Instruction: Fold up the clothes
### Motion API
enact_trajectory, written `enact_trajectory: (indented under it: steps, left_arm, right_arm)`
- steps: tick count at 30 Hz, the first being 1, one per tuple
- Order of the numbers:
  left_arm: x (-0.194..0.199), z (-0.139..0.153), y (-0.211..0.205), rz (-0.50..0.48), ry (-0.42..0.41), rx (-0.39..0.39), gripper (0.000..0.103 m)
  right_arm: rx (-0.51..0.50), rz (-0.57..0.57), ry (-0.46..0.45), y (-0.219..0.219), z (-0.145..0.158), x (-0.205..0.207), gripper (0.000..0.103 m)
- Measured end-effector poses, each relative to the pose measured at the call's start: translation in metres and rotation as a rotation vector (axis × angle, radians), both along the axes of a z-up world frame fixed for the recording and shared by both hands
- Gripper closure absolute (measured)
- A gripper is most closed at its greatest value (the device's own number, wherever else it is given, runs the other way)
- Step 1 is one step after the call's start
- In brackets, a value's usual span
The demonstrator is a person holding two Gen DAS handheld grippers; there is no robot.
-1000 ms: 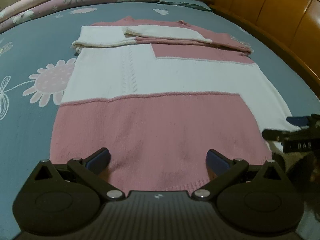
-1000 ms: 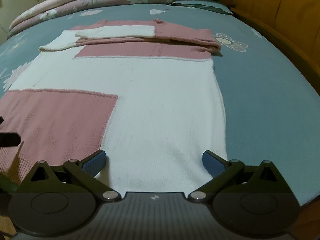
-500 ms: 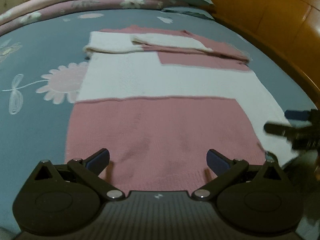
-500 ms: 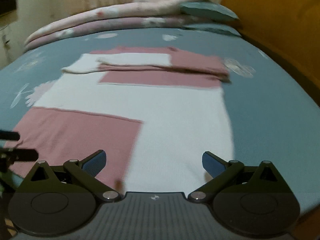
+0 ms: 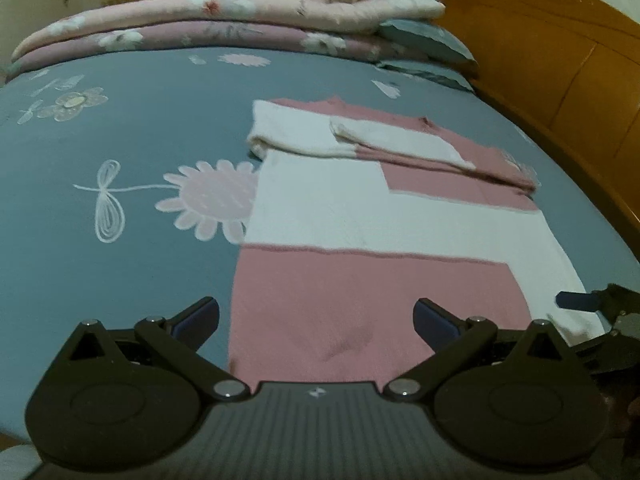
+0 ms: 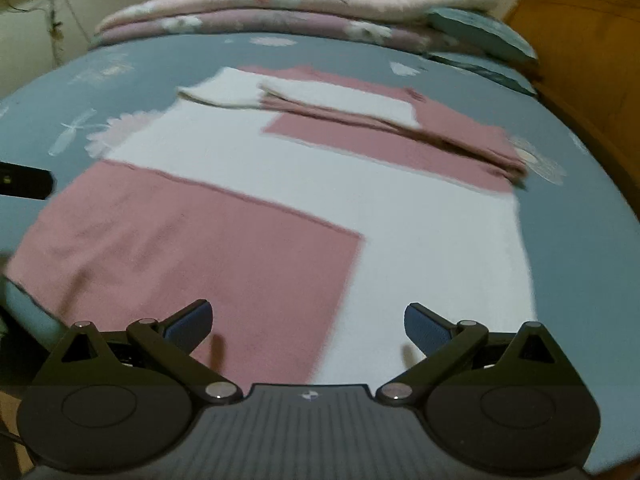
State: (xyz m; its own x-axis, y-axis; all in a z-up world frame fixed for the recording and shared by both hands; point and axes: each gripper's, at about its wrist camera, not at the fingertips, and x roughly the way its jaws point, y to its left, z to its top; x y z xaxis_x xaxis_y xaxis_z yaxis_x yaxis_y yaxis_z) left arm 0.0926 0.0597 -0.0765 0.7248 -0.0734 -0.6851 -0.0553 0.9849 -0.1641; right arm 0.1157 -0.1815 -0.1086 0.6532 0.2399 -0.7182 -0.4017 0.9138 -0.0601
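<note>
Left tongs (image 5: 316, 316): sitting spread wide, clamping nothing, hovering at the near hem of the sweater (image 5: 392, 240); left pad is hanging over bare sheet just outside the left corner, right pad over the pink panel. Likely bracketing that corner for a pinch.
Right tongs (image 6: 308, 320): also gaping, empty, hanging over the same hem where the pink panel is meeting the white one. One tip is showing at the right edge of the left view.
Sweater: lying flat on the bed (image 5: 120, 128), hem toward the cameras, collar end far. Both sleeves (image 5: 400, 144) are lying crossed over the chest in a band, so the side folds look done.
Why flat: spread smooth so the hem can be lifted as one edge without bunching.
Step, my read: lining up both tongs on the hem to carry it up toward the sleeve band, a bottom-to-top fold.
Risk: knit is soft; a pinch on only the top layer would be dragging the layers apart.
Background: rolled quilts (image 5: 200, 20) and pillows (image 5: 424, 44) are stacked at the far edge, wooden headboard (image 5: 560, 60) on the right, all well apart from the sweater.
</note>
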Motion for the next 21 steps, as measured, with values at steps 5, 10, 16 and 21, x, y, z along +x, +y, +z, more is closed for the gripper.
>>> enact_trajectory:
  steps: [5, 10, 16, 21]
  left_arm:
    - [-0.003, 0.001, -0.002, -0.010, 0.002, 0.015, 0.001]
    - [0.002, -0.003, -0.017, -0.052, 0.013, 0.040, 0.001]
    - [0.013, -0.014, -0.045, -0.133, 0.038, 0.034, 0.001]
    - [0.016, -0.025, -0.059, -0.176, 0.061, 0.037, 0.001]
  right_arm:
    - [-0.057, 0.087, 0.009, 0.028, -0.013, 0.003, 0.000]
    - [0.023, 0.055, 0.049, 0.007, -0.013, -0.003, 0.000]
    - [0.076, -0.032, 0.013, -0.041, 0.009, -0.013, 0.000]
    - [0.163, -0.141, 0.099, -0.089, -0.004, -0.020, 0.000]
